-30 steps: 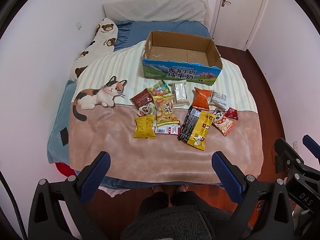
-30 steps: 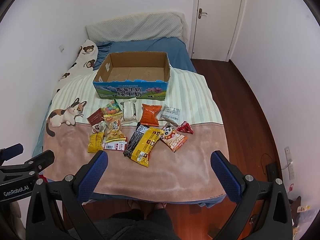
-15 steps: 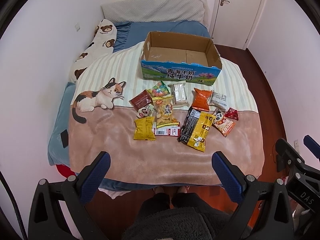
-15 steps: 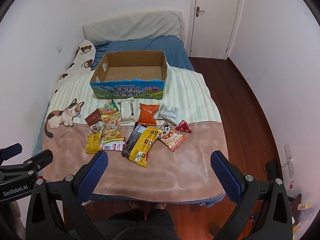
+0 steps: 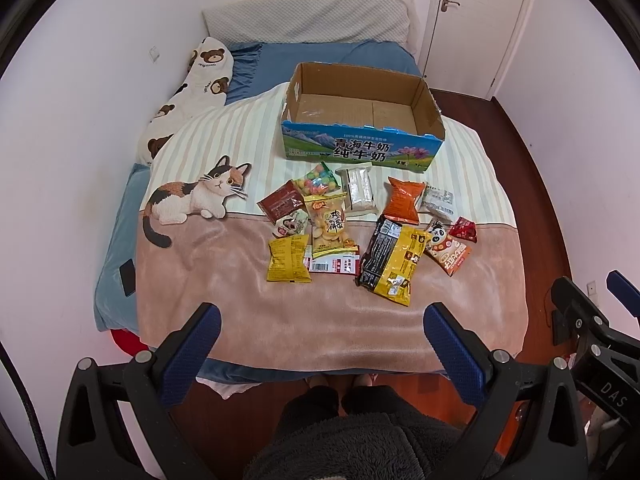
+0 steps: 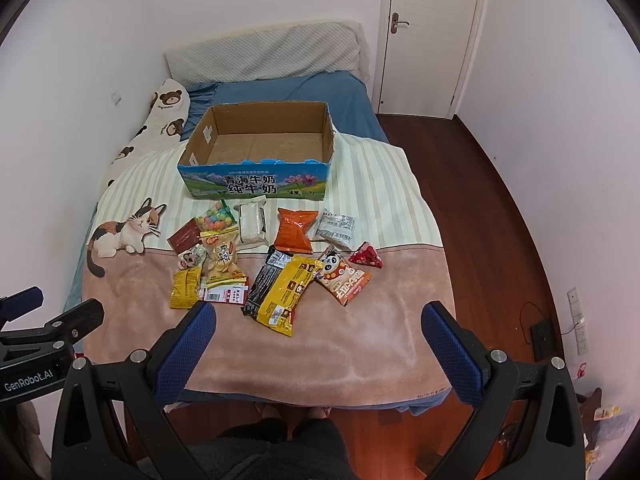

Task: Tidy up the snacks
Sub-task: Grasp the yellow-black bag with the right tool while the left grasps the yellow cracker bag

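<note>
Left gripper: jaws wide, holding nothing, above foot of bed. Right gripper: same, spread wide, unladen. Snack packets: loose cluster mid-blanket, just in front of cardboard box. Yellow-black bag nearest both grippers, apart from them.
</note>
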A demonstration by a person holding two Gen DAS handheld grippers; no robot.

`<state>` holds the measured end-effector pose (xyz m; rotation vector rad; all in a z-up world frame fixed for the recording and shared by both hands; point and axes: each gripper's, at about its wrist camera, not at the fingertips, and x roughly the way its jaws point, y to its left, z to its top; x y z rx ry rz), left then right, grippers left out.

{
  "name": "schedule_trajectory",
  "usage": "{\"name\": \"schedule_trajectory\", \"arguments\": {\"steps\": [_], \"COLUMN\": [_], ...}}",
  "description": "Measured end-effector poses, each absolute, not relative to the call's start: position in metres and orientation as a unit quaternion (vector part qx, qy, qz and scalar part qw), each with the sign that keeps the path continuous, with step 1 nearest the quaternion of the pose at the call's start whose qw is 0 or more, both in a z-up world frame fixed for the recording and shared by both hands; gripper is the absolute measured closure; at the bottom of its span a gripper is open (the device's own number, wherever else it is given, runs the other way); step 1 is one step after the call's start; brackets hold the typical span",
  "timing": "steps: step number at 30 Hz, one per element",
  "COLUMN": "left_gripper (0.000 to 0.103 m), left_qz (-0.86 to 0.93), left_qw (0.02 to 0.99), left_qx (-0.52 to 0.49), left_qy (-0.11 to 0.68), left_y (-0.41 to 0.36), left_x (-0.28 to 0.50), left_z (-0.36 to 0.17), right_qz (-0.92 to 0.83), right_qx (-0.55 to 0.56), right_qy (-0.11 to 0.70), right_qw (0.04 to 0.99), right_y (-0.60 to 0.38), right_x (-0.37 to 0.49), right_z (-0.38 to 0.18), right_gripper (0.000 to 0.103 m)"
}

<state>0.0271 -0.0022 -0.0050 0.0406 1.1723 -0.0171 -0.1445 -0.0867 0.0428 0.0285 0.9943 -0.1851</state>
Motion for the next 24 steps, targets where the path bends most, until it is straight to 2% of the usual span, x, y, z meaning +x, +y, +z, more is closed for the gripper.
{"name": "schedule_trajectory", "arguments": {"steps": [8,13,19,24], "left_gripper": [0.0,0.0,0.0,0.0], "left_qz": [-0.004,0.009,0.048,0.073], "left_qw": [0.83,0.826,0.804,0.768], "left_qx": [0.015,-0.003,-0.003,0.006], "left_qy": [0.558,0.564,0.593,0.636], "left_y": [-0.001,0.01,0.035,0.058], "left_x": [0.034,0.049,0.091,0.132], "left_z": [-0.012,-0.036,-0.102,-0.168], "right_qz": [-0.09,-0.093,-0.106,-0.107], "right_qx": [0.017,0.035,0.065,0.093], "right_qy": [0.482,0.495,0.517,0.559], "right_qw": [0.872,0.863,0.847,0.817], "right_y": [-0.087,-0.094,-0.104,-0.103], "right_x": [-0.142,-0.125,-0.084,-0.027], "right_z": [0.039,0.016,-0.049,-0.13], "right_gripper": [0.0,0.0,0.0,0.0]}}
